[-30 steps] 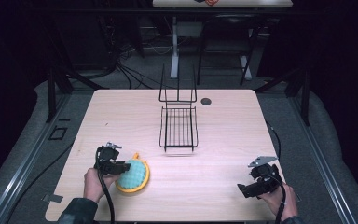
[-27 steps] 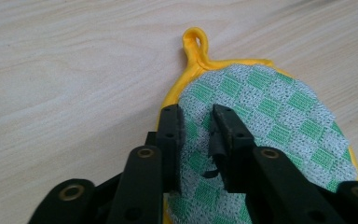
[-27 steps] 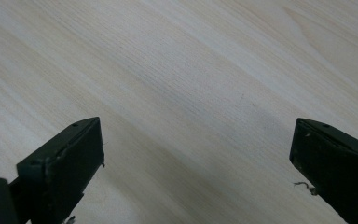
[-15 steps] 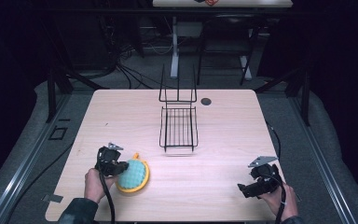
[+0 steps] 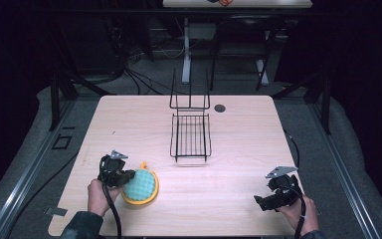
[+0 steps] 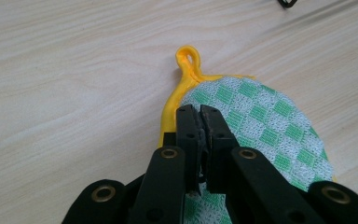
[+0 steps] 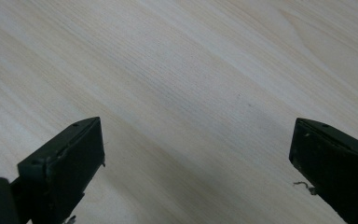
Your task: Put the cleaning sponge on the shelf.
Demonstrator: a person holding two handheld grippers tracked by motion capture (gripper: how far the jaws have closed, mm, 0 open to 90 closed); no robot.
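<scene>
Left tool (image 6: 201,114) is clamping the pot holder (image 6: 261,126) edge on the table (image 5: 238,199); right tool (image 7: 196,154) is sitting wide, gripping nothing.

Bench (image 5: 129,119): pale wood grain top, rectangular, rounded corners. Round pot holder (image 5: 140,187) lies flat near front left, green-and-white checked face, yellow rim, yellow hanging loop pointing toward far side. Black wire rack (image 5: 191,134) sits around middle, toward far edge; flat grid base on wood, upright wire back at far end. Small dark round disc (image 5: 220,108) just right of rack's back, near far edge. Rack and pot holder well apart. Front right area bare wood.
</scene>
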